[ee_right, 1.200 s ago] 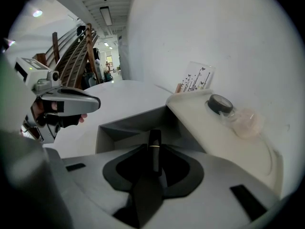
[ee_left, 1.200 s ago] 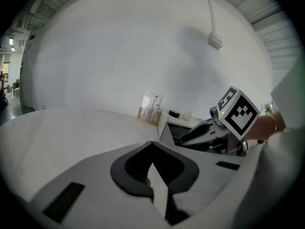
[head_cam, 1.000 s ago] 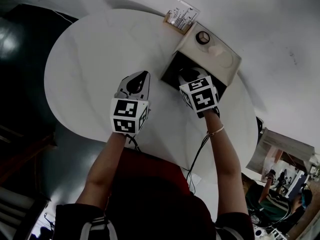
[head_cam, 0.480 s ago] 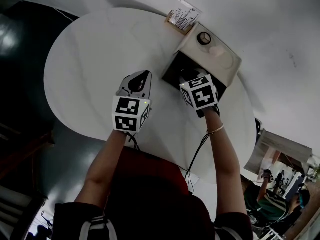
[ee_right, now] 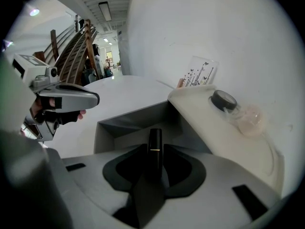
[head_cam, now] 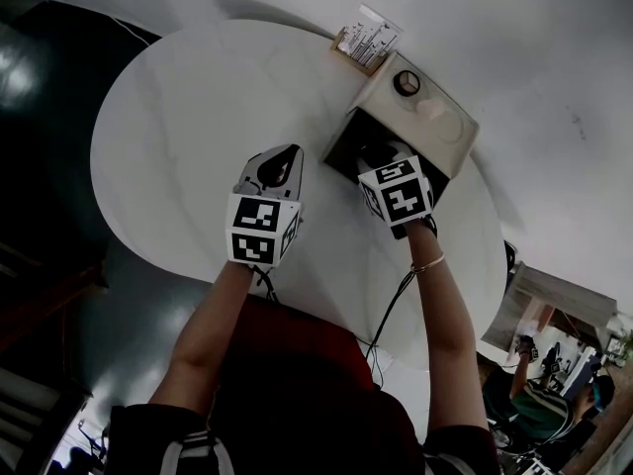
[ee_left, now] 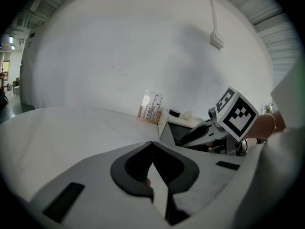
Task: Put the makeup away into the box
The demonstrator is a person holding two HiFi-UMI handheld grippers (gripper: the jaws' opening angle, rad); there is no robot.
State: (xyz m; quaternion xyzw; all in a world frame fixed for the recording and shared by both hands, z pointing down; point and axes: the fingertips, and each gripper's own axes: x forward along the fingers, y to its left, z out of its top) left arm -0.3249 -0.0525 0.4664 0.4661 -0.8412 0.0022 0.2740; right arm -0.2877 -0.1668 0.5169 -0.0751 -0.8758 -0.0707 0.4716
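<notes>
Lipstick in the right claw, tip aimed into the open box

The black tube (ee_right: 154,147), lipstick I think, is clamped between the right claw's (ee_right: 153,168) pads. Its long axis runs in line with the claw, and its far end pokes out ahead, pointing steeply down into the box (ee_right: 128,124) just below. The left claw (ee_left: 151,149) is pinched together on nothing over the bench (head_cam: 188,97), left of the box, so the right one's nearer.

Card holder (head_cam: 364,40) behind box (head_cam: 386,95) on table (head_cam: 198,117)
</notes>
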